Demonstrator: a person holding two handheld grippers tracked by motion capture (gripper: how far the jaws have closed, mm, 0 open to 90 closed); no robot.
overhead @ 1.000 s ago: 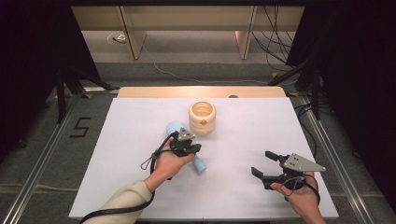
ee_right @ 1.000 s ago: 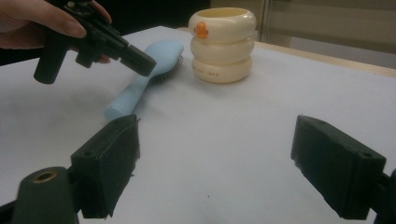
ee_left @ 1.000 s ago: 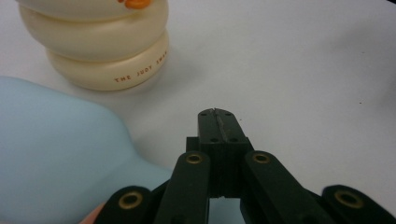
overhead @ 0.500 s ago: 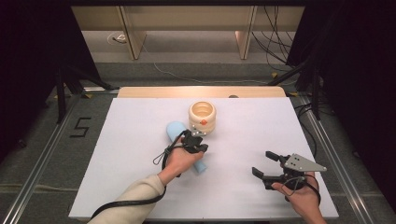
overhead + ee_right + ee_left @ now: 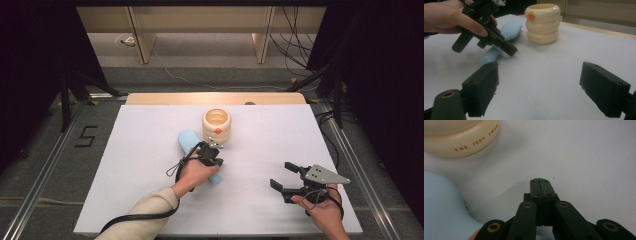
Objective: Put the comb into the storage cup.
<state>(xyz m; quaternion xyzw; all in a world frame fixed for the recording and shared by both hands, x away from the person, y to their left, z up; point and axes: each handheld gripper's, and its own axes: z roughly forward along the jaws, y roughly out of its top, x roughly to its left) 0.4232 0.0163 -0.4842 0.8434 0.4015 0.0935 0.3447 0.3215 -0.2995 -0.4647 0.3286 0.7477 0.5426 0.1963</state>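
A cream ribbed holder (image 5: 216, 127) with an orange duck mark stands upright at the table's middle back; it is also in the right gripper view (image 5: 542, 23) and the left gripper view (image 5: 461, 138). A pale blue hairbrush (image 5: 191, 145) lies flat just left of it, its handle toward me (image 5: 490, 56). My left gripper (image 5: 216, 158) hovers over the brush handle, tilted down, jaws pressed together with nothing between them (image 5: 540, 185). My right gripper (image 5: 284, 177) rests at the front right, jaws wide apart and empty (image 5: 539, 86).
The white table cover (image 5: 150, 150) ends in a wooden strip (image 5: 165, 98) at the back. Metal rails (image 5: 45, 170) run along both sides. Cables (image 5: 300, 50) lie on the floor behind the table.
My left hand has shifted right and slightly down, from beside the brush head to over its handle near the holder. The right gripper has stayed put.
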